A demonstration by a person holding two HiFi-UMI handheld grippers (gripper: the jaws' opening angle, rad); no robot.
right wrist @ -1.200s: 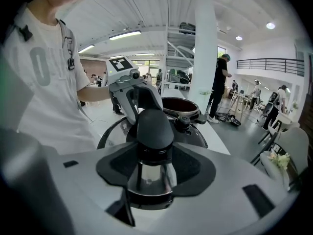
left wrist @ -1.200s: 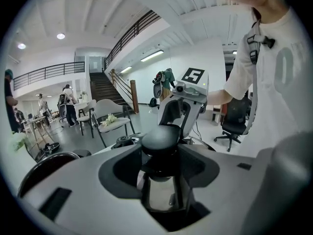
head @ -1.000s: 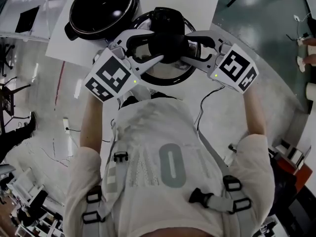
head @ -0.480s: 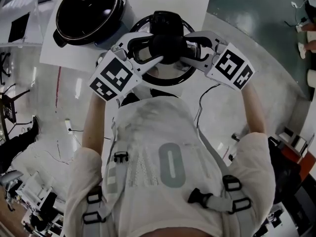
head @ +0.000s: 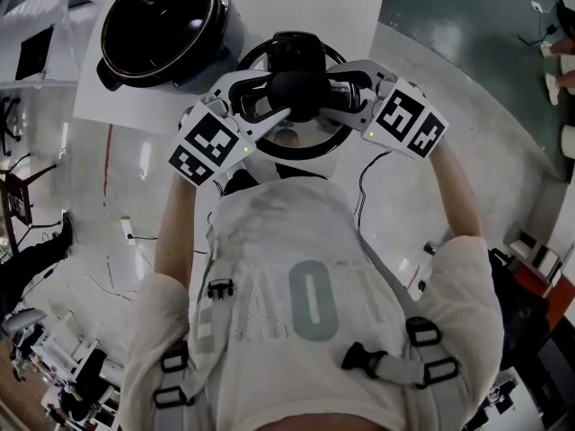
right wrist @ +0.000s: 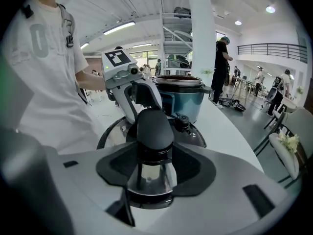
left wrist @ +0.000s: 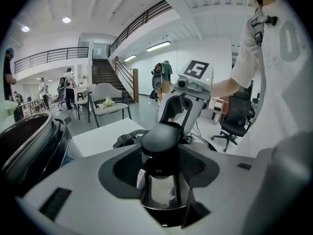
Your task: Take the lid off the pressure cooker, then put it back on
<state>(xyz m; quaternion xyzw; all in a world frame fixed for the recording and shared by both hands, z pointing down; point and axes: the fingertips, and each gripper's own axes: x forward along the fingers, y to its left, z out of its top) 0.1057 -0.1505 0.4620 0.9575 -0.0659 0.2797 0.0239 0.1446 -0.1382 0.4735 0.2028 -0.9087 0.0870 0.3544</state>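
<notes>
Left gripper (head: 277,93) and right gripper (head: 331,90) are both clamping the lid (head: 296,148) by its black knob (head: 297,86) from opposite sides, jaws part-spread around it.

White table (head: 296,3); office chair (left wrist: 238,115); staircase (left wrist: 101,73) behind.
</notes>
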